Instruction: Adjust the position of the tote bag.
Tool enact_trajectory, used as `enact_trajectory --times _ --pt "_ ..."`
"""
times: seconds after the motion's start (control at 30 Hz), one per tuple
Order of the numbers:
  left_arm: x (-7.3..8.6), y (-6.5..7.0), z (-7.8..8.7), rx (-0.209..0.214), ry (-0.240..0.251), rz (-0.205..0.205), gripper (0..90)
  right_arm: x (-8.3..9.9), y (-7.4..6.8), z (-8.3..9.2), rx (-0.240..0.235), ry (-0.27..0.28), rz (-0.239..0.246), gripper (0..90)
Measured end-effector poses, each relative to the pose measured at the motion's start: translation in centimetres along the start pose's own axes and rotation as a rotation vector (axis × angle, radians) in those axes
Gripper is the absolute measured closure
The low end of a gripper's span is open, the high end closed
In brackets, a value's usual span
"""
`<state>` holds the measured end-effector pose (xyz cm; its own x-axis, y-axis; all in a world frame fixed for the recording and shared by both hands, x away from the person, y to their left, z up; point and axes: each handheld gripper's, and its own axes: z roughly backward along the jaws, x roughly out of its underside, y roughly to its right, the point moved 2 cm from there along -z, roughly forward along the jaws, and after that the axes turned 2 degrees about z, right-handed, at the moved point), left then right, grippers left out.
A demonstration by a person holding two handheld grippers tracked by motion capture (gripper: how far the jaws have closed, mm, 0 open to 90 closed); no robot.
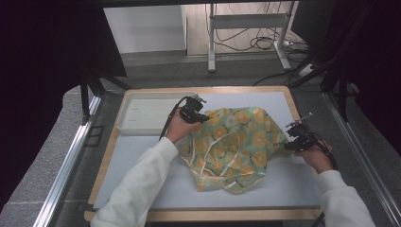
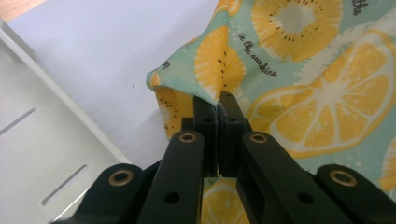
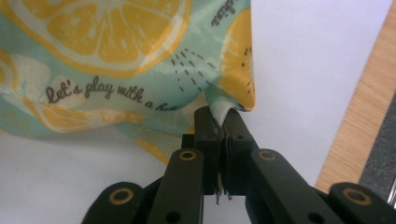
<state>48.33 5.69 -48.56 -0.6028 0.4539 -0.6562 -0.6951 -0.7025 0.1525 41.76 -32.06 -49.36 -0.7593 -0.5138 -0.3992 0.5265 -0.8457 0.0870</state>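
Observation:
A mint-green cloth printed with orange and lemon slices [image 1: 231, 144] lies crumpled on the pale mat, with cream straps trailing at its near edge. My left gripper [image 1: 204, 118] is shut on the cloth's far left corner; in the left gripper view the black jaws pinch a fold of the cloth [image 2: 299, 88] at my left gripper [image 2: 218, 100]. My right gripper [image 1: 287, 145] is shut on the cloth's right edge. In the right gripper view the jaws of my right gripper [image 3: 219, 116] clamp a white hem of the cloth [image 3: 121, 60], and frayed threads hang between them.
A shallow white tray [image 1: 142, 113] stands at the mat's far left, just beside my left hand. The wooden table edge [image 1: 293, 101] runs along the right. A metal stand and cables [image 1: 250, 38] sit on the floor beyond the table.

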Motion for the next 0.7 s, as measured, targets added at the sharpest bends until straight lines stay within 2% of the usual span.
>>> enact_trajectory --times 0.7 --pt "1.4 0.4 2.1 0.048 0.039 -0.003 89.3 -1.0 0.7 1.1 0.016 0.038 -0.017 88.5"
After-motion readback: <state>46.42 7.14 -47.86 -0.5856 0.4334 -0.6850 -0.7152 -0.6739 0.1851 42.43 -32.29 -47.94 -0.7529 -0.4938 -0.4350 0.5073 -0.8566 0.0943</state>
